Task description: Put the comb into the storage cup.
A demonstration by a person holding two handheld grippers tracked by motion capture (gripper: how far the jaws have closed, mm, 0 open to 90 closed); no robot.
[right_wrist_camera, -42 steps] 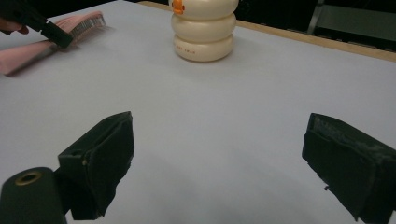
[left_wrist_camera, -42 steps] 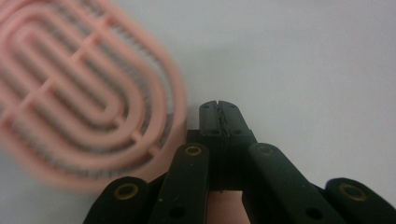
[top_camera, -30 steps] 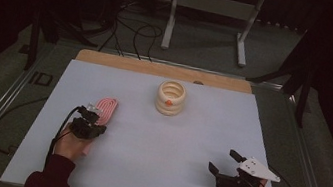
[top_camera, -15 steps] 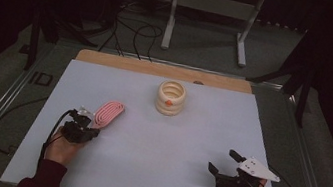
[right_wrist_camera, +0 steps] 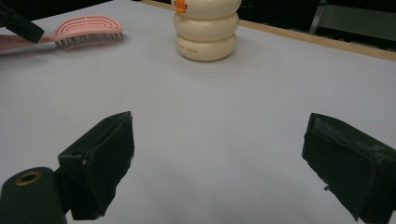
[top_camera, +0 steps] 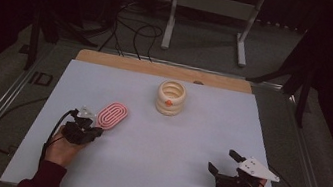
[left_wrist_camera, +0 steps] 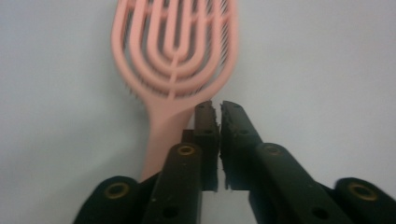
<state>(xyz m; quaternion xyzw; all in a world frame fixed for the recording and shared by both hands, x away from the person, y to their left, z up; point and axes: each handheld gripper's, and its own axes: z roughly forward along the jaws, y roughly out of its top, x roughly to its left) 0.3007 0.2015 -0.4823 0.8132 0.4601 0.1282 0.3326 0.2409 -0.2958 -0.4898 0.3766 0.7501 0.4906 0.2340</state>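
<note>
We see the pink hairbrush lying flat on the white table, well apart from the cream ringed container. Our left gripper sits over the brush handle; its jaws have just been opening, a narrow gap between them with nothing clamped. Our right gripper rests wide apart, empty.

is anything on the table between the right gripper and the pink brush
Nothing visible. From the right gripper, its jaws wide apart, bare white table runs to the pink brush by the left gripper. The cream ringed container stands farther back, off that line.
</note>
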